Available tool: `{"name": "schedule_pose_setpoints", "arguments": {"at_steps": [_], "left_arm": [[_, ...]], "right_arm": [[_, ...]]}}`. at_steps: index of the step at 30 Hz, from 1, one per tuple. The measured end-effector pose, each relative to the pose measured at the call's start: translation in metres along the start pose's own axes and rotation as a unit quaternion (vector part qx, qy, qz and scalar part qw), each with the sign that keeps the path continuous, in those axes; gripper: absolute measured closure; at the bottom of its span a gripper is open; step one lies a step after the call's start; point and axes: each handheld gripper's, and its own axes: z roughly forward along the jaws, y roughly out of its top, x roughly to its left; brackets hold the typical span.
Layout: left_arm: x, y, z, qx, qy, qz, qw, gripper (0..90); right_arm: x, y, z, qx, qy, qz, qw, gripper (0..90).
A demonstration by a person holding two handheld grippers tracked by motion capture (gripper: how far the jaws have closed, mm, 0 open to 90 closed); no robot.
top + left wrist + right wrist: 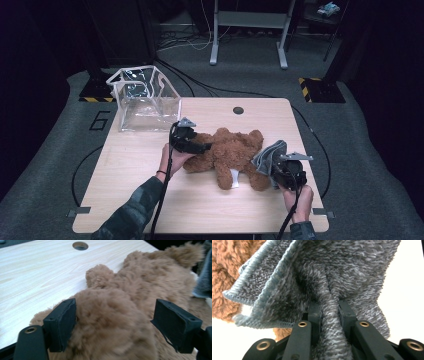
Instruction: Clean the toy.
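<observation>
A brown teddy bear (230, 150) lies flat in the middle of the light wooden table (140, 200). My left gripper (205, 146) reaches in over its left side. In the left gripper view the jaws stand wide around a furry limb of the bear (112, 327): the left pad (62, 322) brushes the fur, while the right pad (175, 325) stands off it. My right gripper (274, 167), at the bear's right side, is shut on a grey knitted cloth (269, 154). In the right gripper view the cloth (332, 272) bunches between the pads and fans out above, with the bear (222, 277) behind it at the left.
A clear plastic bag (145, 97) stands open at the table's far left corner. A round cable hole (238, 110) sits near the far edge. A white tag (235, 179) pokes from under the bear. A metal desk frame (247, 30) stands on the floor beyond.
</observation>
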Motion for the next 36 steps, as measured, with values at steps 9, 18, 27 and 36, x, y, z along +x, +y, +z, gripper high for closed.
{"name": "schedule_pose_setpoints", "arguments": {"at_steps": [9,18,27,36], "left_arm": [[-0.023,-0.013,-0.018,-0.014,0.020,0.016,0.9996,13.0],[-0.067,-0.042,-0.021,-0.024,0.042,0.019,0.9986,13.4],[-0.096,-0.076,0.014,0.002,0.027,0.010,0.9996,10.9],[-0.112,-0.093,0.048,0.025,0.029,0.004,0.9993,13.4]], "right_arm": [[-0.006,-0.007,0.002,0.011,-0.006,0.010,0.9999,75.6],[-0.014,-0.013,0.002,0.010,-0.007,0.014,0.9998,75.4],[-0.018,-0.016,0.003,0.013,-0.002,0.023,0.9996,74.8],[-0.017,-0.015,0.004,0.012,0.001,0.018,0.9998,74.3]]}}
